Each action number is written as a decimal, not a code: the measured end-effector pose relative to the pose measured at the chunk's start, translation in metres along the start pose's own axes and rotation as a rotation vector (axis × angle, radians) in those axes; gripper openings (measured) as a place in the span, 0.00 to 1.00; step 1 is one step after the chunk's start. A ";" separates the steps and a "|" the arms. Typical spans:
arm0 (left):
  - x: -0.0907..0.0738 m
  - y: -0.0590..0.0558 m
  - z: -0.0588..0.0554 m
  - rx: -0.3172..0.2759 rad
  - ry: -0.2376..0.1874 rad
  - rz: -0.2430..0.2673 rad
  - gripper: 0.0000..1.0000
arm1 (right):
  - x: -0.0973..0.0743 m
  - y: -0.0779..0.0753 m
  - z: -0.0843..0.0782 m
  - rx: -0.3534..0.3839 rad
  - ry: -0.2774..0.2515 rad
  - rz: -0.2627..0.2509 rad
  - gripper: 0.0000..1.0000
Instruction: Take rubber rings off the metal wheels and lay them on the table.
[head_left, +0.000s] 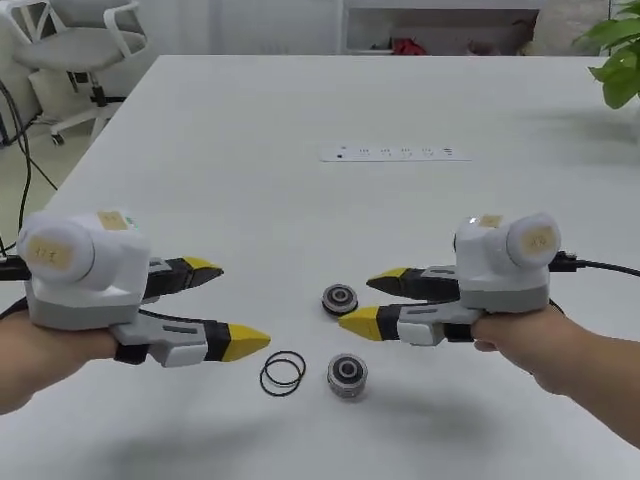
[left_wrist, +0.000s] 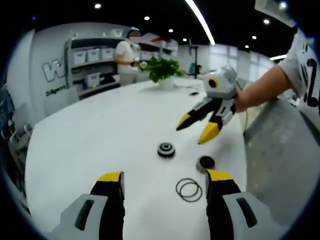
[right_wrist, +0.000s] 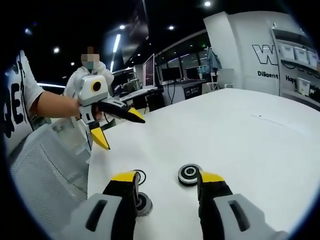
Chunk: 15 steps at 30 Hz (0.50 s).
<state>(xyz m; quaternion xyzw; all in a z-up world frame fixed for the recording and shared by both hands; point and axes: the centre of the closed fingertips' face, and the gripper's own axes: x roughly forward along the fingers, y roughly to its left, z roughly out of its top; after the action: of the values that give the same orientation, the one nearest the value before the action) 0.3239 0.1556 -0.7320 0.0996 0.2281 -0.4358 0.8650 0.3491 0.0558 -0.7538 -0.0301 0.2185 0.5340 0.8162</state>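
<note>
Head view, left to right: your left gripper (head_left: 238, 304) hangs wide open, holding nothing. Next, two rubber rings (head_left: 282, 372) lie overlapped on the table (head_left: 250, 150) — thin, floppy, featherlight I'd guess. Then the near wheel (head_left: 347, 372) and far wheel (head_left: 340, 298): hard metal, likely to skid, so pinch the tyre edge. Your right gripper (head_left: 358, 302) is open too, beside the far wheel. Plenty of bare table ahead — your own edge looks close.
</note>
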 end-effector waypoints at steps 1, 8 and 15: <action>0.002 0.001 0.000 -0.004 0.001 -0.002 0.67 | 0.000 -0.002 -0.002 0.000 0.003 -0.002 0.43; 0.013 0.001 0.002 0.000 -0.008 -0.014 0.65 | 0.002 -0.012 -0.008 0.012 0.004 -0.014 0.42; 0.026 0.001 0.004 -0.003 -0.007 -0.030 0.65 | 0.006 -0.019 -0.013 0.019 0.009 -0.020 0.40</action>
<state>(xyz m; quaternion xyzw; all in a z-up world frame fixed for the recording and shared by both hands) 0.3389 0.1365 -0.7413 0.0934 0.2272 -0.4489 0.8591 0.3637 0.0490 -0.7714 -0.0268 0.2271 0.5236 0.8207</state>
